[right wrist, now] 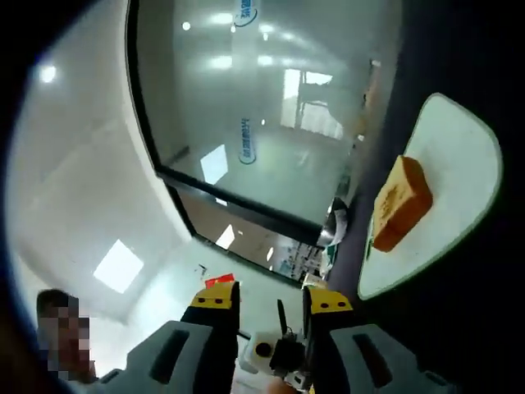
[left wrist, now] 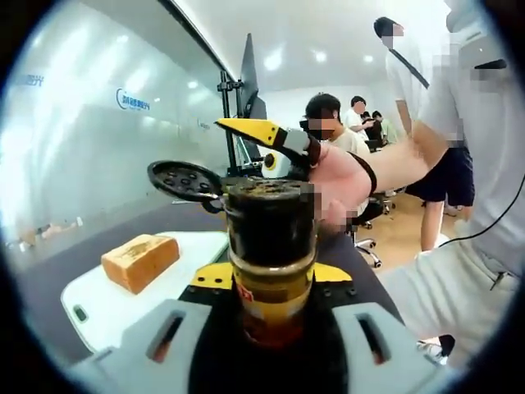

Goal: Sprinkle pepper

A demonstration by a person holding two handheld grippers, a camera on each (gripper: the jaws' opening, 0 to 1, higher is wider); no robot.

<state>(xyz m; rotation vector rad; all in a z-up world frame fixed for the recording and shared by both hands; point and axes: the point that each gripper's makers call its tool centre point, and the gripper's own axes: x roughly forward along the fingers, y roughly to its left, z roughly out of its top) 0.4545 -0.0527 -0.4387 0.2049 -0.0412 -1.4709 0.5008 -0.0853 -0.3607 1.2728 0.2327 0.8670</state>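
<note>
The left claw point(left wrist: 271, 308) clamps an open pepper jar point(left wrist: 269, 254), label unreadable; the right claw point(right wrist: 268, 302) stands apart, empty.

I'm in an office: frosted glass partition point(left wrist: 90, 123) w/ a logo, upper left of my left gripper view; ceiling light panels point(left wrist: 273, 59) up top; people point(left wrist: 332, 123) at desks, wheeled office chair point(left wrist: 367, 220) centre-right; monitor point(left wrist: 249, 86) on stand.

— What blocks the way?
— The shaker point(left wrist: 271, 254), lid point(left wrist: 184, 179) flipped open, with the right gripper point(left wrist: 271, 135) just behind it.
— Free room?
— Above the bread point(left wrist: 140, 261) on the white board point(left wrist: 107, 308).
</note>
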